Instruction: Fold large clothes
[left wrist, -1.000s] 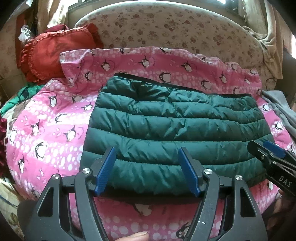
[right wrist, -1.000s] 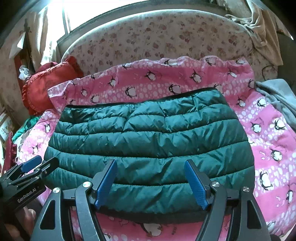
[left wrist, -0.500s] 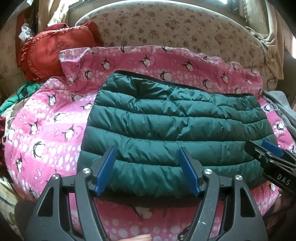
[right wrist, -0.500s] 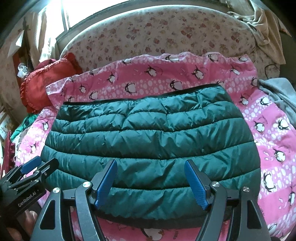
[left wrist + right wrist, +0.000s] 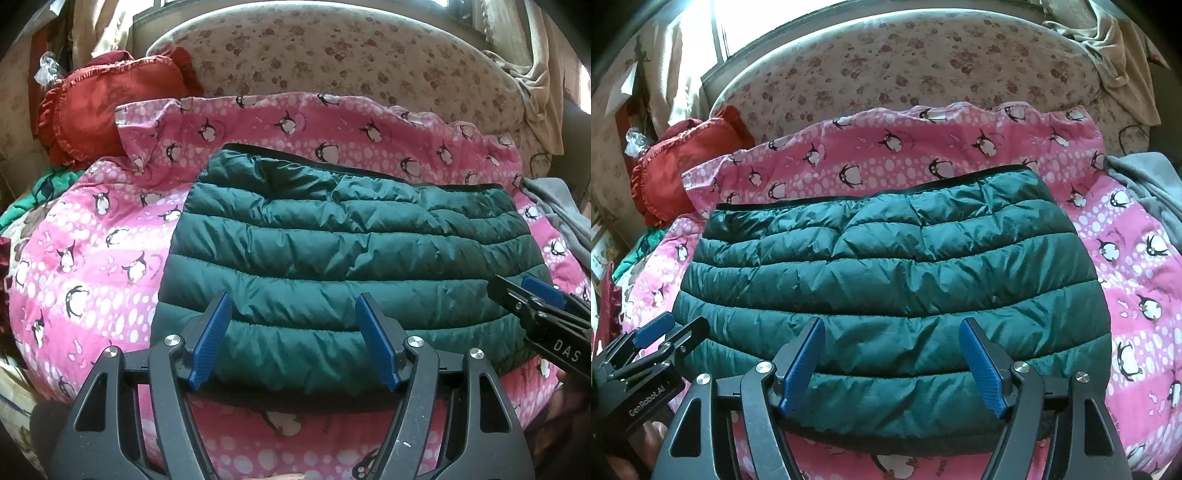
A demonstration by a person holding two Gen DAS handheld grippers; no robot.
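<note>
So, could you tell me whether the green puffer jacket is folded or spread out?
Folded: the green puffer jacket lies as a compact rectangle on the penguin blanket, no sleeves showing.

jacket (image 5: pixel 332 251): glossy quilted synthetic cloth | blanket (image 5: pixel 92 240): matt soft cloth | finger pads (image 5: pixel 801 365): ribbed blue plastic

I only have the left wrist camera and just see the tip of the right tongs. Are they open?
Observer: Yes. The right tongs are wide open, pads apart over the green jacket's near hem, holding nothing.
Operator: They hide the jacket's near right corner from me. How does it lie?
Observer: Resting on the pink penguin blanket, apart from the grey cloth.
Operator: Where do my left tongs sit from that side?
Observer: At the jacket's near left corner.
</note>
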